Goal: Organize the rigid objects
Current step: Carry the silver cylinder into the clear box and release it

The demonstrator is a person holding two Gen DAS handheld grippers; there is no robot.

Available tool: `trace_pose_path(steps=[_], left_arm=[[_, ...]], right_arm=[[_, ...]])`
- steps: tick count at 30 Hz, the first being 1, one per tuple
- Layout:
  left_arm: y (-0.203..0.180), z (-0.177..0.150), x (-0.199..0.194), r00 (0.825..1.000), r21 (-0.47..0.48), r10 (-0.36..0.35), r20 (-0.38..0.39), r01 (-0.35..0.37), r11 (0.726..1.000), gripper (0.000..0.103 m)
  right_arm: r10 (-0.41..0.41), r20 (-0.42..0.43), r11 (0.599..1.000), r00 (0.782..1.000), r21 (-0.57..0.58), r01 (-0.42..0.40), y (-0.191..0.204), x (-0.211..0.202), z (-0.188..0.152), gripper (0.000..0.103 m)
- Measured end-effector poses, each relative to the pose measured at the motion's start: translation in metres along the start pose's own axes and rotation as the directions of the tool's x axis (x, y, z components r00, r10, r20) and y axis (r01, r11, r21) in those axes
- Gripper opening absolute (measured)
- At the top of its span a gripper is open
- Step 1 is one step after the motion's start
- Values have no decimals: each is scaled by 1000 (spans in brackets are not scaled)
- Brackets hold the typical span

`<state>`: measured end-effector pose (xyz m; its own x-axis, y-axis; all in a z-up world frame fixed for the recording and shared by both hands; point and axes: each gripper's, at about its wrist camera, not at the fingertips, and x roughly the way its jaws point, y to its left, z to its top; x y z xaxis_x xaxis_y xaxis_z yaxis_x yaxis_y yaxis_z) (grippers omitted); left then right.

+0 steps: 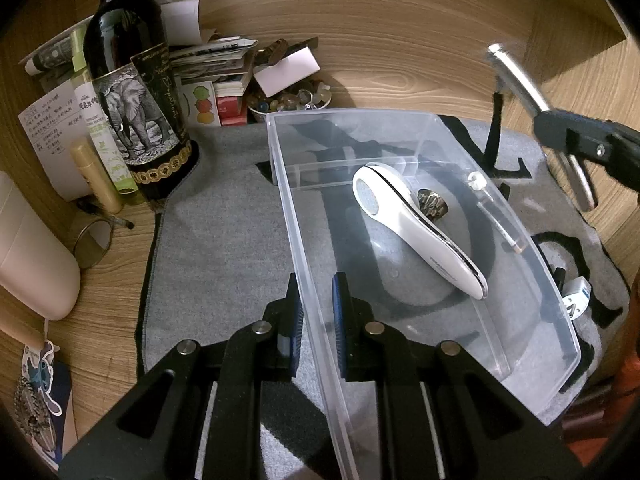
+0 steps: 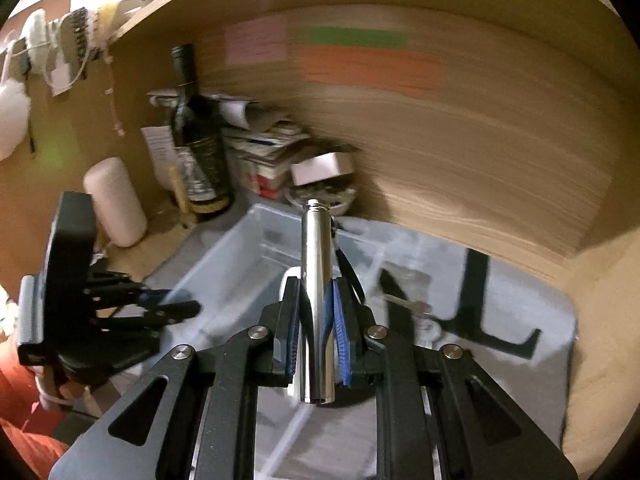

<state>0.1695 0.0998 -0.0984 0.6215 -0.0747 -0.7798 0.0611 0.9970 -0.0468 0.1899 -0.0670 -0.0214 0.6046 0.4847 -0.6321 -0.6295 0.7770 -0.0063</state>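
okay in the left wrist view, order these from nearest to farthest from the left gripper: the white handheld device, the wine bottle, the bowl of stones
1. White device, inside the clear bin, just ahead and right of the left gripper.
2. Wine bottle, far left, standing on the desk.
3. Bowl of stones, behind the bin at the back wall.

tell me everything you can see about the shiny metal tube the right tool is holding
The metal tube is a slim, polished silver cylinder, apparently steel, with a narrower ringed cap at its far end. The right tool clamps it between its blue pads around mid-length, so both ends stick out. It points forward along the fingers, held in the air above the clear plastic bin, touching nothing else. From the left wrist view it appears as a blurred diagonal bar at the bin's far right.
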Motion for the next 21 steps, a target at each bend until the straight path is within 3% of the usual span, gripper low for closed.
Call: trace_pose_path(steps=[10, 21], left_arm=[[2, 0, -1, 1000, -12, -9, 6, 10, 1000, 13], [3, -2, -2, 1000, -15, -19, 13, 19, 1000, 13]], right_arm=[[79, -111, 996, 991, -33, -84, 30, 39, -10, 14], [105, -284, 990, 953, -59, -127, 43, 83, -24, 14]])
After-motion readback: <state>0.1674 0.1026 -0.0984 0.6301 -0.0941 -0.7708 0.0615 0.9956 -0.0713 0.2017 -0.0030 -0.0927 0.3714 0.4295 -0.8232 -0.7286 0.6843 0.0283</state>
